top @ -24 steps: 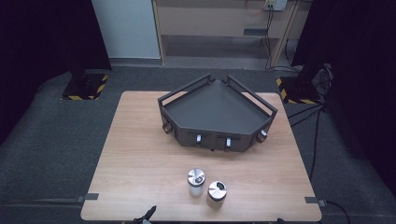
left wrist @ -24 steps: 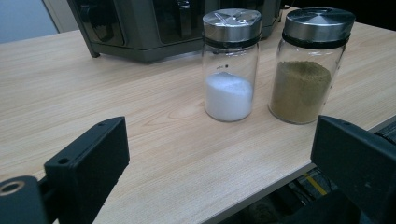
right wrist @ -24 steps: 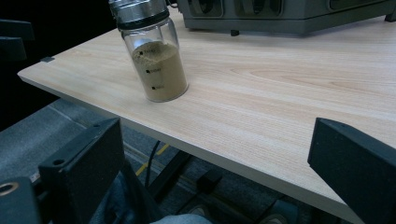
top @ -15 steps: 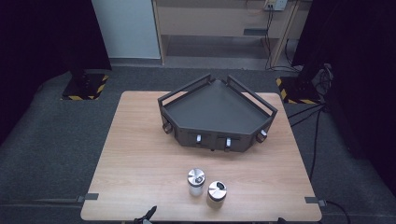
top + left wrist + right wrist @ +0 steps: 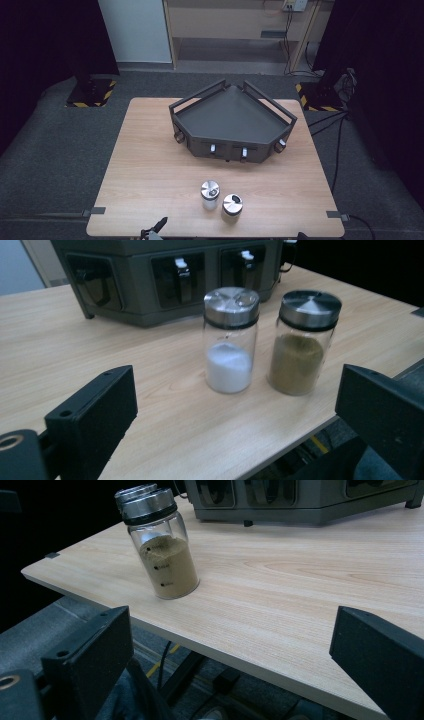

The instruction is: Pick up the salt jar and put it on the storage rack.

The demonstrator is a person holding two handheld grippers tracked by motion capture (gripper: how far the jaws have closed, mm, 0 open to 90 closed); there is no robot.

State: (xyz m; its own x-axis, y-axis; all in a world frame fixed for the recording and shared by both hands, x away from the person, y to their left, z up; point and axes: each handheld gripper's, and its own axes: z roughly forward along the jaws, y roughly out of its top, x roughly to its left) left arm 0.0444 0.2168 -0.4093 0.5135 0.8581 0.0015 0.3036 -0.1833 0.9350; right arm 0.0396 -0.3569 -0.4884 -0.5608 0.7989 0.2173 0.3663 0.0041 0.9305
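Clear glass, steel caps: 2 small cylindrical shaker jars stand upright, just beside each other but apart, near the front edge of the pale wood-grain table [image 5: 150,165]. The glass jar of white granules [image 5: 230,340] is about a third full; the glass jar of tan-brown powder [image 5: 303,342] is over half full, with 2 small dark marks on its wall in the right gripper view. Caps are brushed metal, each with a dark opening on top in the high view.

Behind them sits a dark grey wedge-shaped metal rack [image 5: 232,122], matt, with raised side rails and small silver-tipped knobs along its front face.

Left gripper [image 5: 235,425]: black jaws spread wide, nothing between them, both jars ahead. Right gripper [image 5: 230,660]: jaws likewise wide apart, off the table edge, brown jar up and to its left.

Step, as I judge it: approach, nothing grasped yet. Next move likely calls for advancing level, centring 1 jar between the jaws below its cap, without nudging its neighbour.
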